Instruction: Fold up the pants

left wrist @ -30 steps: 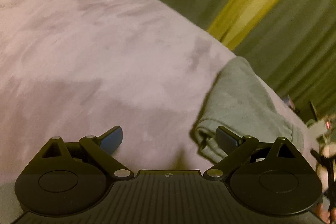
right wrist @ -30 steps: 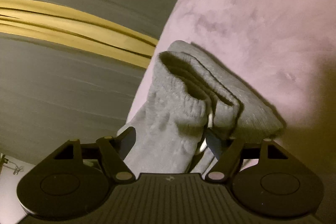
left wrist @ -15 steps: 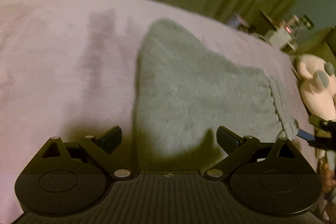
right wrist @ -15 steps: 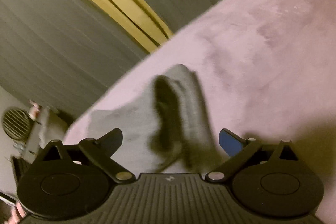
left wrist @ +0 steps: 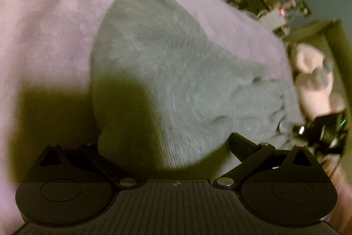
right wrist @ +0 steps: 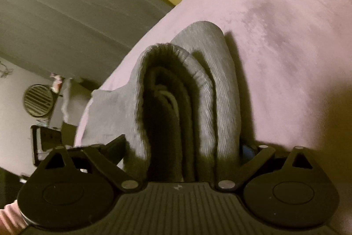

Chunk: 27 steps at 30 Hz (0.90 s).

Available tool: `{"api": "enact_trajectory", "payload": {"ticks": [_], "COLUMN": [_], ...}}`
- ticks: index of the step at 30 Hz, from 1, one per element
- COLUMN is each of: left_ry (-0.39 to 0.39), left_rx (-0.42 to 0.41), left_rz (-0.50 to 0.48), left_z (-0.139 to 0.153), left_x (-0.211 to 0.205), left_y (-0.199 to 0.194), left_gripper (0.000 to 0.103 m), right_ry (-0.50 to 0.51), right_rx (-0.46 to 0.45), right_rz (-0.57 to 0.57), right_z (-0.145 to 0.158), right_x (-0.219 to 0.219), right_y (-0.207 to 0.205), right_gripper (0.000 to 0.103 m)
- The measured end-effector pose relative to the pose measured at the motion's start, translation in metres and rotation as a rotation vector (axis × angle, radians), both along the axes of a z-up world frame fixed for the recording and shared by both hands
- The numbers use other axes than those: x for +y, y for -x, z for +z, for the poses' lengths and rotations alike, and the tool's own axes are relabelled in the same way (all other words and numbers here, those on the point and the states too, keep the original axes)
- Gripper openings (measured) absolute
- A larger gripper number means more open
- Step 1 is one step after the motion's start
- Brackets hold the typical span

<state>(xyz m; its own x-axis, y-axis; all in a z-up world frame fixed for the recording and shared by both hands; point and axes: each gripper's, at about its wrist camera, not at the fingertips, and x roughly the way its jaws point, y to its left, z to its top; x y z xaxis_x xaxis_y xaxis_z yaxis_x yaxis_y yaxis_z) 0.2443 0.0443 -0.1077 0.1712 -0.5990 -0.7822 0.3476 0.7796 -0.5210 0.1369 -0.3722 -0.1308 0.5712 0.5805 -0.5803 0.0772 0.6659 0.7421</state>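
Right, grey sweatpants (right wrist: pixel 198 89) lie folded on the pink blanket (right wrist: pixel 286 25) near its edge. My right gripper (right wrist: pixel 182 147) is closing around the ribbed waistband, not pinching yet; left gripper (left wrist: pixel 167 142) spread over the fabric. Soft, floppy, light: grab through all layers.

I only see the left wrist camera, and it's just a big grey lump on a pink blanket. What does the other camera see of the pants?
Observer: The right wrist view looks at the pants end-on: several folded layers stacked side by side, with the ribbed waistband arching over them.
Operator: Is there a string?
Observer: Yes, a pale drawstring shows in the dark gap inside the waistband.
Operator: Is the right gripper grabbing them?
Observer: The right gripper has its jaws closing with the folded stack between them, but they do not seem to squeeze it yet.
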Motion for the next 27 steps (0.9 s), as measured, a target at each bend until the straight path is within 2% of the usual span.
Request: {"api": "enact_trajectory", "payload": {"ticks": [1,3,4,5,6,8,11,15,20,23,25,27], "left_ry": [-0.01,-0.004,0.005,-0.01,-0.034,-0.036,0.025,0.06,0.127,0.131,0.095,0.017], "left_rx": [-0.003,0.015,0.002,-0.026,-0.049,-0.082,-0.061,-0.127,-0.163,-0.177,-0.167,-0.161], "left_rz": [-0.006,0.034,0.053,0.056,0.051,0.057,0.093,0.058,0.107,0.143,0.167,0.208], "left_z": [-0.002,0.0,0.003,0.007,0.009,0.016,0.027,0.049,0.074,0.081,0.078,0.07], "left_x": [-0.004,-0.006,-0.004,-0.005,-0.005,-0.002,0.006,-0.004,-0.009,-0.014,-0.017,-0.031], "left_y": [-0.002,-0.006,-0.003,0.002,0.006,0.014,0.016,0.016,-0.005,-0.024,-0.035,-0.044], "left_gripper": [0.103,0.103,0.097,0.085,0.08,0.056,0.046,0.042,0.04,0.041,0.042,0.047], "right_ry": [0.029,0.056,0.077,0.087,0.084,0.079,0.05,0.039,0.025,0.039,0.052,0.14], "right_rx": [0.0,0.0,-0.006,-0.008,-0.014,-0.044,-0.114,-0.178,-0.23,-0.236,-0.208,-0.175], "right_rz": [-0.003,-0.006,-0.002,-0.005,-0.013,-0.02,-0.023,-0.019,-0.092,-0.141,-0.167,-0.168], "right_z": [0.003,0.006,0.007,0.01,0.014,0.024,0.043,0.071,0.096,0.099,0.093,0.086], "right_x": [0.005,0.009,0.013,0.015,0.017,0.023,0.034,0.043,0.026,0.014,0.007,0.009], "right_y": [-0.001,-0.005,-0.005,-0.004,0.001,0.005,0.001,-0.01,-0.032,-0.049,-0.06,-0.07], "right_gripper": [0.076,0.069,0.065,0.063,0.062,0.059,0.057,0.056,0.056,0.056,0.056,0.059]}}
